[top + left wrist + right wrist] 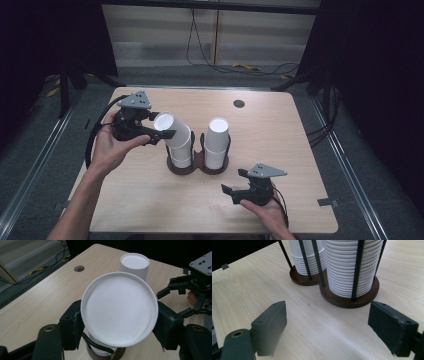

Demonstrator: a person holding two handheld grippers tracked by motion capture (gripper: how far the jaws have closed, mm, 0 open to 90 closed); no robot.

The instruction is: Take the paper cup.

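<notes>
In the left gripper view the held cup [119,308] is hiding most of the stack [102,346] beneath it, while in the right gripper view the top edge is cutting off both cup stacks [350,262] — and the holder's rods [356,270].

Left gripper [161,126]: jaws clamped on a tilted white cup [170,129], lifted off the left stack [181,154]
Right gripper [234,186]: jaws spread wide, nothing between them, low over the table [280,130]
Holder [197,165]: dark base, two cup stacks
Right stack [217,142]: upright
</notes>
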